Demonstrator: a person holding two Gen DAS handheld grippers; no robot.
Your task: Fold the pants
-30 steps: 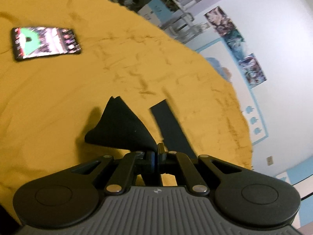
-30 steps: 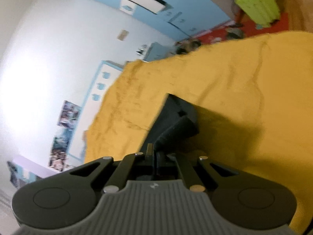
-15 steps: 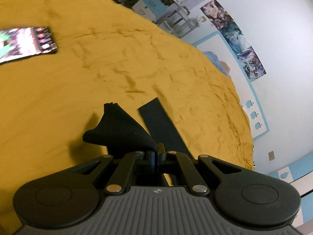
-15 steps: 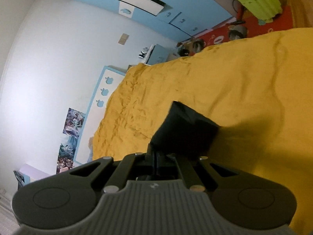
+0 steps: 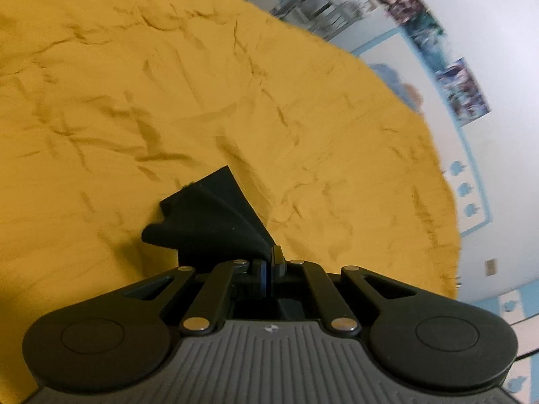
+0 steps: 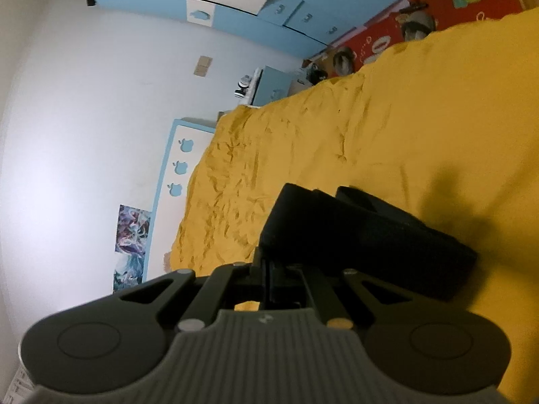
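Wrinkled mustard-yellow bedspread (image 5: 235, 101) fills both views; white wall with posters (image 5: 461, 94) behind. Left gripper (image 5: 271, 262): fingers pressed together, pinching the black pants (image 5: 209, 222), folded cloth fanning out over the spread. Right gripper (image 6: 266, 269): fingers likewise clamped on the pants (image 6: 353, 235), bunched just ahead.

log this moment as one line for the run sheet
step: fold in progress | left claw: shut on black pants | right claw: shut on black pants | surface: yellow bedspread
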